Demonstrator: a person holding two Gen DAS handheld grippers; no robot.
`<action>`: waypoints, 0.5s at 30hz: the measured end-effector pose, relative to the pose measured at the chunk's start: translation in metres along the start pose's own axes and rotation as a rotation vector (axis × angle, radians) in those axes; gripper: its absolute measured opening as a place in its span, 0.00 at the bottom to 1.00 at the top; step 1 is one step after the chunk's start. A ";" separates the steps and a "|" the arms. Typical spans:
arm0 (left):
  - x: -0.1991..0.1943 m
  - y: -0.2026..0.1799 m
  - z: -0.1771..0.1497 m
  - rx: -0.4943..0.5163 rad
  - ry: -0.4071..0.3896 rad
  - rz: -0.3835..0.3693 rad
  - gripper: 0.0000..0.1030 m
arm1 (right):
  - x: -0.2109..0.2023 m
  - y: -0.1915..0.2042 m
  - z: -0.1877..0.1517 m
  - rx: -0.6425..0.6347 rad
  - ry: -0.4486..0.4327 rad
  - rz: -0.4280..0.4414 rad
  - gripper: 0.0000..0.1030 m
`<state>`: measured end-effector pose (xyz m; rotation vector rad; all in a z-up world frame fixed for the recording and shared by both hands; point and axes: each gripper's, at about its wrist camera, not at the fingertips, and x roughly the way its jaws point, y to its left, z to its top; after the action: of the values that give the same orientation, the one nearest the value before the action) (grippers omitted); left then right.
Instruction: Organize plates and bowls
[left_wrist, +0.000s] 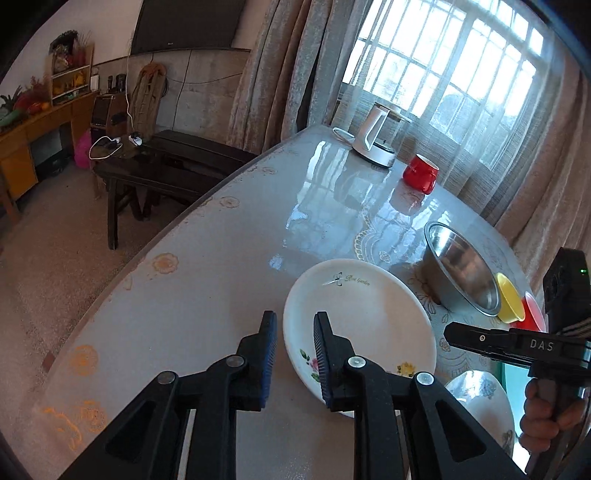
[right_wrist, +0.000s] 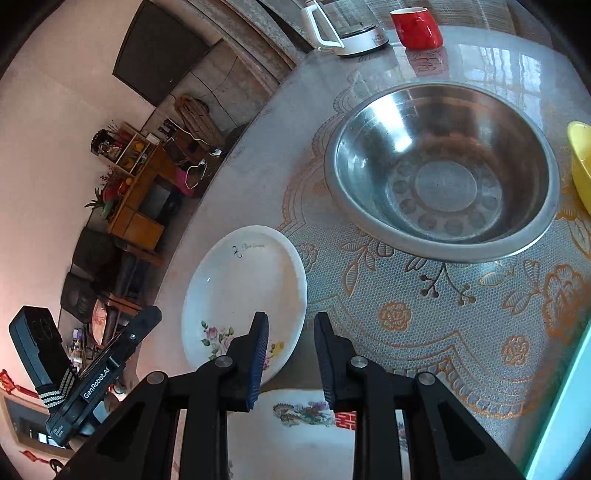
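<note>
Black jaws with blue ribbed pads stand parted on the left gripper (left_wrist: 294, 356), straddling the near-left rim of the white plate (left_wrist: 369, 317) without pressing it; one pad is outside the rim and the other over the plate's well. Parted jaws on the right gripper (right_wrist: 291, 354) likewise hold nothing, the left pad over the plate's near rim, the right one over the bare counter (right_wrist: 424, 317) just beside it.

Script reading roughly "Rose Garden" sits beside a small dark emblem near the plate's far rim, and a pink and yellow flower spray marks the near rim. In the left wrist view the plate looks tilted, its near edge raised off the counter.

"DAS" is printed on the right gripper's body seen from the left wrist view; "GenRobot.AI" is printed on the left gripper's body seen from the right.

A second dish (right_wrist: 306, 417) with a colourful bird design and a red character lies below the right gripper.

Beyond the plate a steel bowl (right_wrist: 443, 173) stands upright on the patterned lace cloth (right_wrist: 480, 332). A yellow bowl (left_wrist: 511, 299) lies just beside it, with a red bowl (left_wrist: 533, 314) behind that.

Farther off stand a red mug (left_wrist: 421, 173) and a white kettle (left_wrist: 376, 136).
</note>
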<state>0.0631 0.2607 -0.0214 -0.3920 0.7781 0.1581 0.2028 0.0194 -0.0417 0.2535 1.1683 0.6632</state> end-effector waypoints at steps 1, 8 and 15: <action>0.002 0.004 0.000 -0.008 0.002 -0.008 0.23 | 0.005 0.000 0.002 0.008 0.004 -0.009 0.25; 0.021 0.001 0.000 0.042 0.035 -0.073 0.23 | 0.029 -0.003 0.009 0.046 0.028 -0.047 0.19; 0.047 -0.008 0.001 0.094 0.076 -0.082 0.23 | 0.042 0.007 0.012 0.025 0.049 -0.070 0.13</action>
<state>0.0989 0.2539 -0.0515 -0.3413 0.8394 0.0295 0.2206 0.0520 -0.0656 0.2177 1.2280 0.5963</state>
